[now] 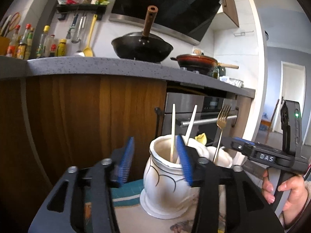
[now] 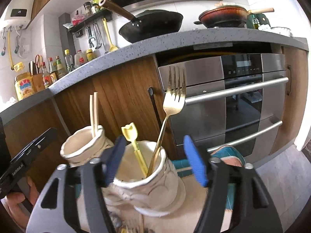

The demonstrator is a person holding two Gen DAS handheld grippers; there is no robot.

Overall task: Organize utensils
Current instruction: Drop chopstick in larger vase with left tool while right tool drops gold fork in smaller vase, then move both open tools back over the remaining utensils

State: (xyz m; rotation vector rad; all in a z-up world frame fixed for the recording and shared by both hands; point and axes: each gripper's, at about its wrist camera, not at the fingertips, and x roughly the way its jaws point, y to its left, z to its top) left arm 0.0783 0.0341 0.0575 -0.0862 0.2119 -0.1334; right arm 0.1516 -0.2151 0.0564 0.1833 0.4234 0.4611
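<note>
While my left gripper (image 1: 155,162) gapes beside the chopsticks (image 1: 172,132), my right gripper (image 2: 155,160) straddles the fork (image 2: 168,114) vase (image 2: 147,186), released.

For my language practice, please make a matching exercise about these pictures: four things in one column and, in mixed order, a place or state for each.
Things:
1. gold fork
2. chopsticks
3. black wok
4. right claw

Places or states:
A. on the grey countertop
B. open, holding nothing
C. in the vase with the yellow utensil
D. in the other vase, alone

Pairs: 1-C, 2-D, 3-A, 4-B
</note>
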